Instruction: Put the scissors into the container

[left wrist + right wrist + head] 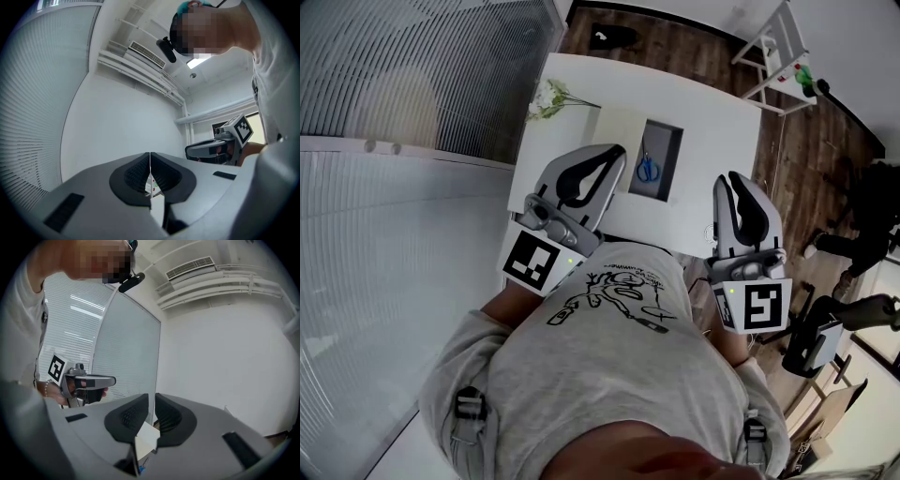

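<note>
Lying in the container [667,141] just ahead of both tools, the scissors [649,169] seemed already delivered. The left gripper [609,155] was pressed together and the right gripper [739,183] slightly spread, empty. Next likely needed only withdrawal.

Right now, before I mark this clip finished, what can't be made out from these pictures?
- Whether the scissors lie with blades open or closed in the container: head view, too small.
- Near edge of the table: head view, hidden behind the person's shirt.
- The table in both gripper views: blocked by the bodies of the left gripper and right gripper, bar a sliver.
</note>
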A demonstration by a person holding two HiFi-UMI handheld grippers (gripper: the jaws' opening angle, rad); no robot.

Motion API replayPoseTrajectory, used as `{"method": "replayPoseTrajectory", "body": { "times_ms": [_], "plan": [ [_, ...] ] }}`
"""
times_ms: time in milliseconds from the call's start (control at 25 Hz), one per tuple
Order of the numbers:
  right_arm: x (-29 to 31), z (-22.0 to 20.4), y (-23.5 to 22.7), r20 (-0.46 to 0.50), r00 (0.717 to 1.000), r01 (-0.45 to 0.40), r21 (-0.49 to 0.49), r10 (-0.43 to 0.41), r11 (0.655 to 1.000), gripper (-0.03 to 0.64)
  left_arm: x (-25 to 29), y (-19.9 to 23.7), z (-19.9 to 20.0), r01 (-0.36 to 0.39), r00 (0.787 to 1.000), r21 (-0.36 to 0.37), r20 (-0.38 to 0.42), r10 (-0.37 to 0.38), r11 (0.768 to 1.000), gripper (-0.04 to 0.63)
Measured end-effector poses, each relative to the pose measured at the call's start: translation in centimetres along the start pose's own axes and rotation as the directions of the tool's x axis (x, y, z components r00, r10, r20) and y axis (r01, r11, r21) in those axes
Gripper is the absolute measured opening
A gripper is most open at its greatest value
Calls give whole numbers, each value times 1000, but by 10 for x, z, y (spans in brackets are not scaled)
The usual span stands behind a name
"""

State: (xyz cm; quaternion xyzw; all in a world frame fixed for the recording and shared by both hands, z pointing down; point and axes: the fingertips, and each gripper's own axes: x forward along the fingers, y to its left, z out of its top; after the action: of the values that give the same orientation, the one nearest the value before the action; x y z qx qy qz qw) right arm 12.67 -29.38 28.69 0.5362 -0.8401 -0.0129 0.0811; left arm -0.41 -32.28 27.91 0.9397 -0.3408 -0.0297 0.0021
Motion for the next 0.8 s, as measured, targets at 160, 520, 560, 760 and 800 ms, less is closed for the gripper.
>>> {"method": "replayPoseTrajectory", "body": {
  "times_ms": [160,520,560,760,800],
  "plan": [
    [-3,5,-2,7,1000,7,-4,-7,1000,36,1,1,3,1,1000,3,2,-1,1000,21],
    [-2,6,-5,9,1000,10,1,-10,1000,23,2,2,5,-1,1000,9,-1,1,1000,21],
    [-2,6,-4,9,1000,9,2,-9,1000,21,2,2,5,0,1000,10,-2,0,1000,21],
    [0,6,-5,8,1000,10,3,-10,1000,23,4,3,5,4,1000,8,-2,-4,1000,21],
    [1,6,-5,8,1000,9,4,-9,1000,23,5,4,5,3,1000,8,-3,-3,1000,21]
  ]
}}
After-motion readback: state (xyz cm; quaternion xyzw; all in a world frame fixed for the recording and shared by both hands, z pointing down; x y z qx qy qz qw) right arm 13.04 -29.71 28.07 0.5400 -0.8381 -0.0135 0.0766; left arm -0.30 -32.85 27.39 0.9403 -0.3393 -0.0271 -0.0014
